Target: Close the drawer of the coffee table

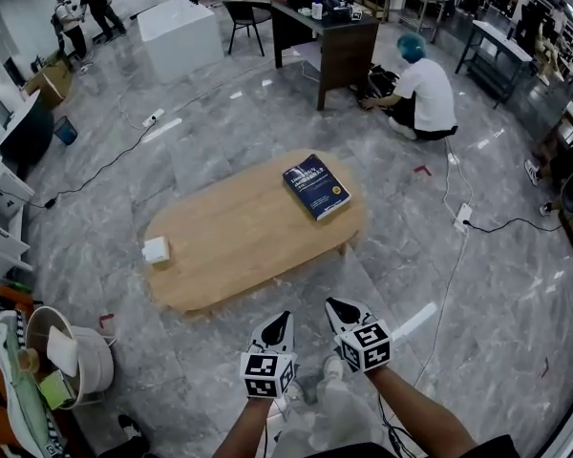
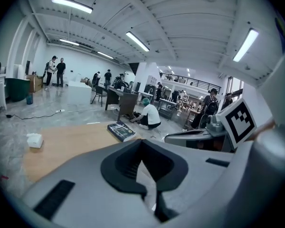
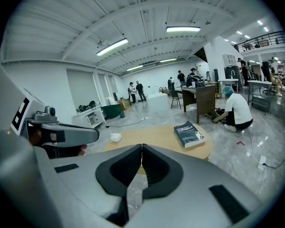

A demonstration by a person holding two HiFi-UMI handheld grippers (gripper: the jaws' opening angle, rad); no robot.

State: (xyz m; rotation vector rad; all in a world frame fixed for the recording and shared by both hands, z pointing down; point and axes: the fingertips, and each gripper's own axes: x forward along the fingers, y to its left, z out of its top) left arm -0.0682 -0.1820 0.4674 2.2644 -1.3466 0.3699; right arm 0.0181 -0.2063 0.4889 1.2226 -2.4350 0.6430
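The oval wooden coffee table stands on the grey marble floor ahead of me, with a dark blue book at its right end and a small white box at its left end. No drawer front shows on the near side from here. My left gripper and right gripper hover side by side just short of the table's near edge, both shut and empty. In the left gripper view the jaws meet in front of the tabletop. The right gripper points at the table and book.
A person in a white shirt crouches by a dark desk beyond the table. A white block stands at the far left. Cables and a power strip lie on the floor at right. Bins sit at near left.
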